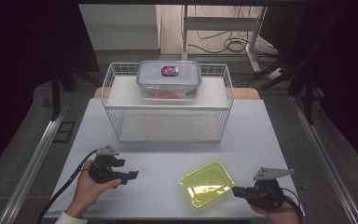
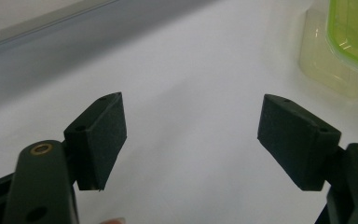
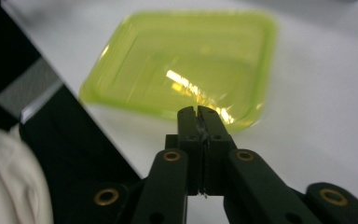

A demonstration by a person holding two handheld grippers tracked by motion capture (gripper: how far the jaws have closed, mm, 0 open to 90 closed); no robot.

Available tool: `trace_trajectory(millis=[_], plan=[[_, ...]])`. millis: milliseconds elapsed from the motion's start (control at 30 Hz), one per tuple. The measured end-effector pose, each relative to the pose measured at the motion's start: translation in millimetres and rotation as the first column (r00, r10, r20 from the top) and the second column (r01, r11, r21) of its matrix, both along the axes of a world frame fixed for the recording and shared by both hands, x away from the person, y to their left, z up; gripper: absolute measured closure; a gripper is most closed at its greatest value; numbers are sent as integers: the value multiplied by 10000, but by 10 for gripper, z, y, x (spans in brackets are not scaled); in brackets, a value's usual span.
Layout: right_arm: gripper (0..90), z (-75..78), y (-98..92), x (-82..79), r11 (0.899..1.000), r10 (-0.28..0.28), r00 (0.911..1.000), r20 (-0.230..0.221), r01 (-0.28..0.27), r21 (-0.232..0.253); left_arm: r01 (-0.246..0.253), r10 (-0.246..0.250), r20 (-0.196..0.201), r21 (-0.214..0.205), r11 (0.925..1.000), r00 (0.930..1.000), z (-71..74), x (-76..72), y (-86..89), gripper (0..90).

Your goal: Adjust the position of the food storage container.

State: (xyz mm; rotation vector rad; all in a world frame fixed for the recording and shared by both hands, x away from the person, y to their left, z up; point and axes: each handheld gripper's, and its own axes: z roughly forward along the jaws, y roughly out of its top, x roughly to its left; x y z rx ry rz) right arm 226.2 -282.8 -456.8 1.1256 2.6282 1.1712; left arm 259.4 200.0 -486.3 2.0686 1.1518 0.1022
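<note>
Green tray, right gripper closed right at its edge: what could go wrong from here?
1. The right gripper is shut with nothing clearly between its jaws, tips at the green tray's rim: it may push the tray rather than grip it.
2. The tray lies near the table's front edge, so a shove could slide it off.
3. The left gripper is open over bare table, too far off to steady it.
</note>
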Motion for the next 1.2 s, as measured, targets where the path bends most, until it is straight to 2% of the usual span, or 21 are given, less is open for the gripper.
trace_trajectory(millis=[167, 233, 267, 367, 467, 600, 833, 900, 933, 1100, 1133, 1200], plan=[[890, -194, 186, -119, 9926, 1008, 9943, -361, -1029, -639, 42, -42, -62, 1, 10000, 10000, -12, 5, -14, 234], [890, -230, 231, -130, 9900, 1162, 9922, -448, -1194, -755, 30, -30, -54, -13, 10000, 10000, -13, 5, -15, 234], [890, -298, 325, -138, 9840, 1399, 9886, -561, -1451, -1032, 41, -42, -59, -143, 9999, 10000, -11, 5, -20, 236], [889, -362, 481, -176, 9740, 1724, 9836, -536, -1784, -1396, 77, -79, -105, -152, 9999, 9999, -16, 6, -31, 236], [890, -370, 596, -204, 9702, 1896, 9811, -389, -1933, -1462, 120, -123, -181, -150, 9998, 9998, -27, 14, -39, 235], [890, -385, 677, -182, 9664, 1915, 9807, -380, -1952, -1674, 79, -79, -167, 51, 10000, 9998, -43, 15, -57, 233], [890, -382, 827, -127, 9684, 1727, 9846, -272, -1748, -1781, -154, 154, -43, -74, 9999, 9999, -16, 16, -32, 233], [890, -393, 857, -120, 9698, 1628, 9862, -306, -1657, -1789, -111, 111, -53, -62, 9999, 9999, -17, 14, -33, 232], [890, -425, 919, -105, 9716, 1528, 9882, -130, -1526, -1809, -76, 75, -62, -96, 9999, 10000, -15, 13, -32, 232], [890, -454, 1013, -76, 9789, 1258, 9920, 70, -1230, -1632, -64, 62, -92, -174, 9998, 9999, -10, 18, -26, 232], [890, -471, 1062, -42, 9836, 1024, 9946, 181, -986, -1512, -66, 64, -96, -158, 9999, 9999, -13, 19, -26, 232], [890, -487, 1102, -16, 9856, 864, 9959, 260, -816, -1482, -43, 42, -102, -149, 9999, 9999, -17, 20, -30, 231]])
